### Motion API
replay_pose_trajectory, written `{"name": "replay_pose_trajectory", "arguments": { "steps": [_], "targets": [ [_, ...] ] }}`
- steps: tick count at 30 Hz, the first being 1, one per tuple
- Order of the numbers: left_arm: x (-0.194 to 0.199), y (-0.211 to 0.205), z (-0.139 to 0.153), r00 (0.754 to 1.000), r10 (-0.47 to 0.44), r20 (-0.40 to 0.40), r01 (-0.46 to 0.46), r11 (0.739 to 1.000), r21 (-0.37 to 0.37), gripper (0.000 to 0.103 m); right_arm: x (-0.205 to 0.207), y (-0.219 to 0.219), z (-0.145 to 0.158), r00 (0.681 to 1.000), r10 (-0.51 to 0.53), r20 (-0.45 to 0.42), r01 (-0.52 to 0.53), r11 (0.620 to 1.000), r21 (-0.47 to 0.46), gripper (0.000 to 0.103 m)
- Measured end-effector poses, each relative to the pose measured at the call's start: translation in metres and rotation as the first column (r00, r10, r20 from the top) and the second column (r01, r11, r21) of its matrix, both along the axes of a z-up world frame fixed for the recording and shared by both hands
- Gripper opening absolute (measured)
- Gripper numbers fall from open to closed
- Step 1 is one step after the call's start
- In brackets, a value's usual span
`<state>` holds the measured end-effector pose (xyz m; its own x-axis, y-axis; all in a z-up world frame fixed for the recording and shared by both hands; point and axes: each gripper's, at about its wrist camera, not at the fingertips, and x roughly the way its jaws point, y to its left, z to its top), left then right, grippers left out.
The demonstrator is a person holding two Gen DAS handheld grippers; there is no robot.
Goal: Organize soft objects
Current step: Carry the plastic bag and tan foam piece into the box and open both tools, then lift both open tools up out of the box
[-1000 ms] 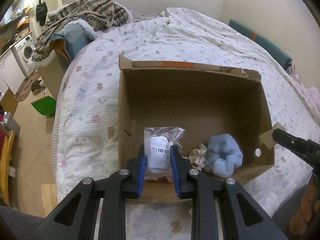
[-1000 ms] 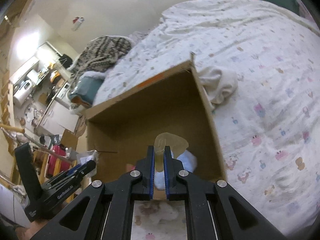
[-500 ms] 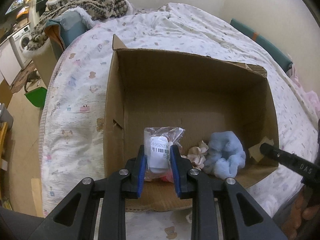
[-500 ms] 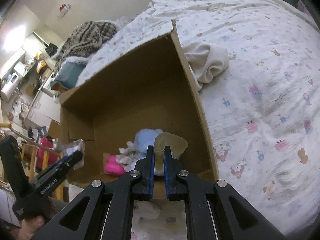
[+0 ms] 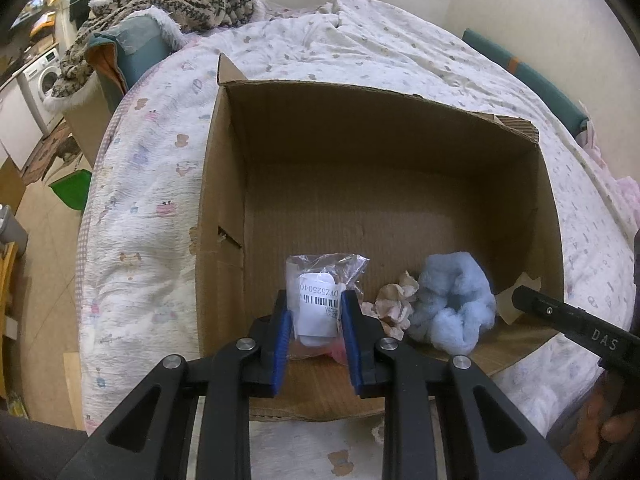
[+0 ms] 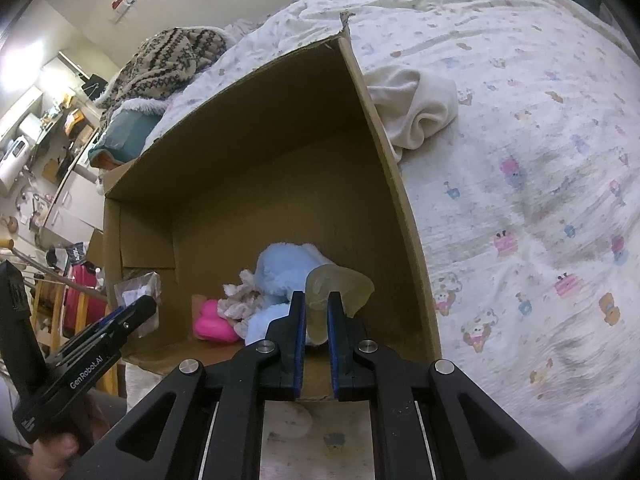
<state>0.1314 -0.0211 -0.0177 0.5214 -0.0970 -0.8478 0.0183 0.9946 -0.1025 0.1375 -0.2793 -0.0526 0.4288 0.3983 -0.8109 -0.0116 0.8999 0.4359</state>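
Now both tools are hovering over the cardboard box point(image 5: 224, 208): the left gripper point(image 5: 314, 326) is clamping a clear packet point(image 5: 320, 296), the right gripper point(image 6: 316, 320) pinching a translucent soft piece point(image 6: 344, 286). Ahead lies the blue plush point(image 5: 452, 304); releasing low should be preventing bounce-outs.

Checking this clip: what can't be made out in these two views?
- Plastic bag in the left gripper: contents hidden by its label and the fingers, left wrist view.
- Translucent piece in the right gripper: lower part behind the fingers; I can't identify it.
- Pink item in the cardboard box: partly under the pale cloth, right wrist view.
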Motion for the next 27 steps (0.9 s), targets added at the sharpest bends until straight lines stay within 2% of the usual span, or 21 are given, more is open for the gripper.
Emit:
{"name": "replay_pose_trajectory", "arguments": {
  "steps": [12,21,23,24,25,27],
  "targets": [
    [0.0,-0.002,-0.002,1.0,-0.004,-0.009,0.004,1.0,0.007,0.023,0.0,-0.003,-0.002,1.0,-0.006,-0.026,0.007,0.999,0.04,0.013],
    [-0.001,-0.003,-0.002,1.0,-0.001,-0.01,0.001,1.0,0.009,0.028,-0.001,-0.005,0.002,1.0,-0.009,-0.018,0.011,0.997,0.078,0.023],
    [-0.001,-0.003,-0.002,1.0,-0.001,-0.011,0.002,1.0,0.004,0.03,-0.001,-0.006,0.004,1.0,-0.012,-0.011,0.013,0.996,0.086,0.032],
    [-0.001,-0.003,-0.001,1.0,-0.001,-0.012,0.001,1.0,0.003,0.035,-0.001,-0.007,0.005,1.0,-0.015,-0.008,0.016,0.996,0.092,0.051],
    [-0.001,-0.003,-0.001,1.0,0.0,-0.012,0.0,1.0,0.003,0.044,-0.002,-0.01,0.006,1.0,-0.023,-0.003,0.023,0.995,0.099,0.075],
    [-0.002,-0.004,0.001,1.0,0.005,-0.004,-0.005,1.0,0.005,0.05,-0.004,-0.013,0.01,0.999,-0.037,0.018,0.034,0.992,0.118,0.078]
  ]
}}
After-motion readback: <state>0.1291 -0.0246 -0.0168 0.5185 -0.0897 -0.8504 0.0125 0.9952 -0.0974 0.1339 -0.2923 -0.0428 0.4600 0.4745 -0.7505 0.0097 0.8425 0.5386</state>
